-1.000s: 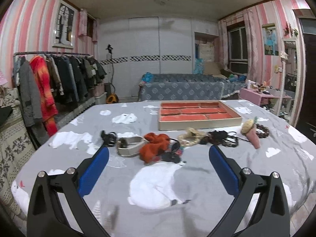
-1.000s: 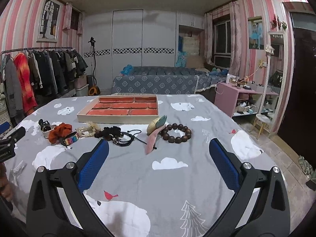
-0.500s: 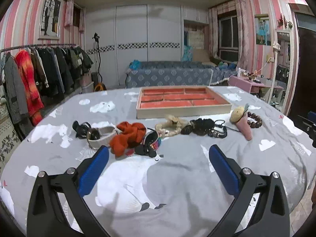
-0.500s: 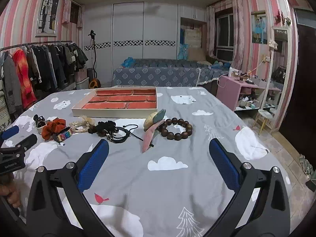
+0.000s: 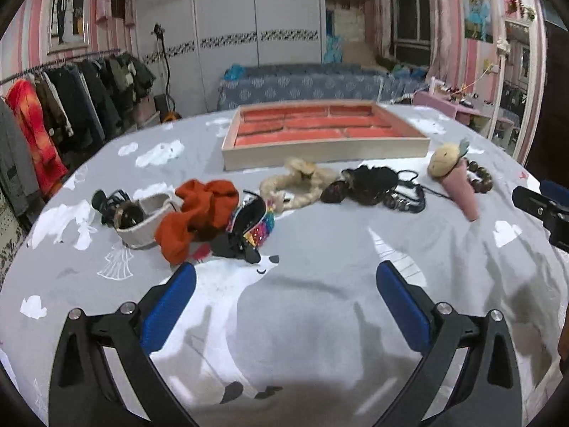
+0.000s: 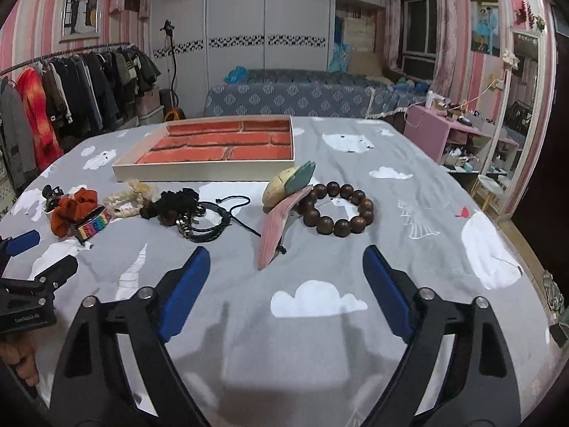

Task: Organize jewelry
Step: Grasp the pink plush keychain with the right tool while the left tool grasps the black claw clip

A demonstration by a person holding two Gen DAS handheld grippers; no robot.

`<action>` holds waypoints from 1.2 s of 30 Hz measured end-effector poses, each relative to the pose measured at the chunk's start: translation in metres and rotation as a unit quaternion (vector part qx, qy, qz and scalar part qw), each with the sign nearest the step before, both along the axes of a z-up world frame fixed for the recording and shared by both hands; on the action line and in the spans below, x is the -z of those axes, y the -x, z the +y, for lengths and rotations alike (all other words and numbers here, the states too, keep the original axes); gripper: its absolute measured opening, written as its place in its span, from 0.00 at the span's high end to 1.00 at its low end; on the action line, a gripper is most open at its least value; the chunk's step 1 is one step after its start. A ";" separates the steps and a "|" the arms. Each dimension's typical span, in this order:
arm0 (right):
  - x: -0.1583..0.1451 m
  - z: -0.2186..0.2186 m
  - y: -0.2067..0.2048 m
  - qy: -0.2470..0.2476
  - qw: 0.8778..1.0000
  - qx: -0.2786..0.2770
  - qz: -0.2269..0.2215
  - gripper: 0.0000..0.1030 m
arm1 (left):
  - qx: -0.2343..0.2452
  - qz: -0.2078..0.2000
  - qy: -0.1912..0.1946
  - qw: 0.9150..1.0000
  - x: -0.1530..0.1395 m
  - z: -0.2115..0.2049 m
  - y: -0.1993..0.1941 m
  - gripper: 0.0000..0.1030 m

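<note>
The left claw (image 5: 286,302) hovers wide open and empty above a surface (image 5: 320,302) draped in a grey cloth with white bears; just beyond its blue pads lie a rainbow beaded band (image 5: 261,226) and an orange scrunchie (image 5: 199,213). The right claw (image 6: 286,277) is likewise spread wide, gripping nothing (its pads frame a pink felt piece (image 6: 275,227)). Beside that sits a dark wooden bead bracelet (image 6: 338,210). Farther back stands the tray (image 6: 199,172) with red compartments, near black cords (image 6: 202,217).
</note>
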State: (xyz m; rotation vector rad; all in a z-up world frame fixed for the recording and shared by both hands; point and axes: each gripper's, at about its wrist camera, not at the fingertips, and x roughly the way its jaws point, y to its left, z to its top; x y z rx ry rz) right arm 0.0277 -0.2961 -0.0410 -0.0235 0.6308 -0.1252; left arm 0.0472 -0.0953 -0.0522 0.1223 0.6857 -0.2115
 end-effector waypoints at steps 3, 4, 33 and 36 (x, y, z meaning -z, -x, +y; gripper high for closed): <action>0.005 -0.006 -0.018 -0.008 1.000 0.001 0.017 0.25 | -0.002 0.007 -0.007 1.000 0.002 -0.001 -0.013 0.04; 0.007 -0.008 -0.027 -0.013 1.000 0.001 0.025 0.25 | -0.002 0.008 -0.009 1.000 0.002 -0.001 -0.016 0.04; 0.046 -0.031 -0.109 -0.072 0.992 -0.001 0.107 0.68 | 0.033 0.119 0.011 0.992 0.033 0.019 -0.087 0.26; 0.046 -0.031 -0.112 -0.074 0.992 -0.005 0.107 0.74 | 0.035 0.111 0.016 0.993 0.030 0.019 -0.086 0.43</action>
